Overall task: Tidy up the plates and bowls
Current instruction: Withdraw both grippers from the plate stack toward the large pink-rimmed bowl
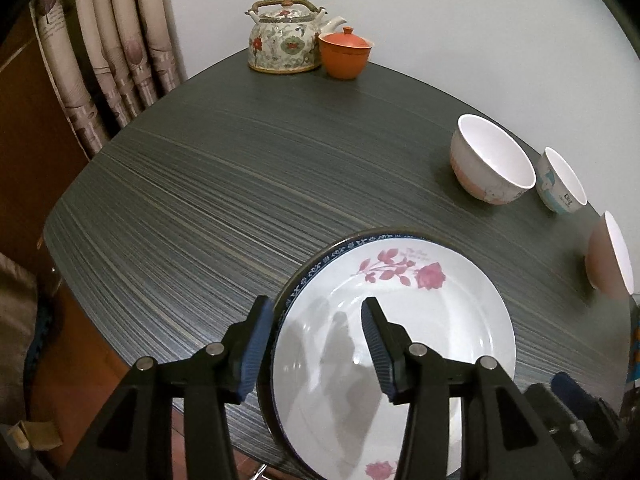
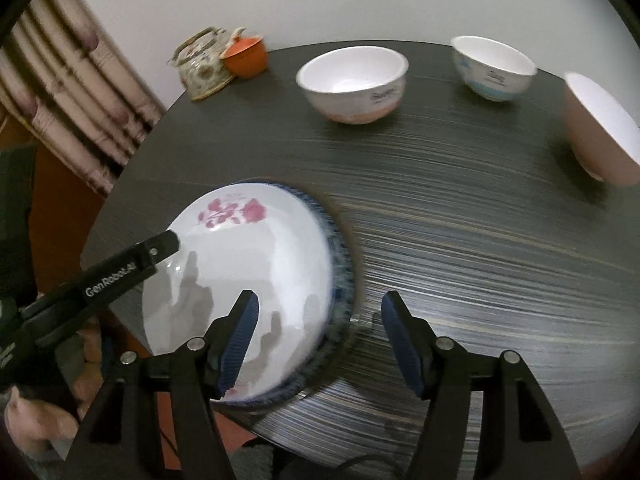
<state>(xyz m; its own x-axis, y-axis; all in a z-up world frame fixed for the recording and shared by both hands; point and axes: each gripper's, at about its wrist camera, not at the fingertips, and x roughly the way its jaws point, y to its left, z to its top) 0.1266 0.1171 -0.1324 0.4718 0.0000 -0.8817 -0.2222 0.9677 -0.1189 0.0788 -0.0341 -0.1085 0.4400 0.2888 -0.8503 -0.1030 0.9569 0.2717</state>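
Observation:
A white plate with pink roses [image 1: 400, 320] lies stacked on a blue-rimmed plate [image 1: 304, 276] at the table's near edge; the stack also shows in the right wrist view [image 2: 256, 264]. My left gripper [image 1: 316, 344] is open, its jaws straddling the stack's left rim. My right gripper [image 2: 316, 340] is open, its jaws straddling the stack's right rim. Three bowls stand farther off: a white and pink bowl [image 1: 490, 160] [image 2: 354, 84], a white and blue bowl [image 1: 560, 180] [image 2: 494, 68], and a pink bowl [image 1: 610, 256] [image 2: 600, 128].
A floral teapot [image 1: 284, 38] [image 2: 202, 62] and an orange lidded cup [image 1: 346, 54] [image 2: 244, 56] stand at the far edge of the dark striped table [image 1: 240, 184]. Curtains [image 1: 104, 48] hang at the left. The left gripper's arm [image 2: 112, 276] crosses the right wrist view.

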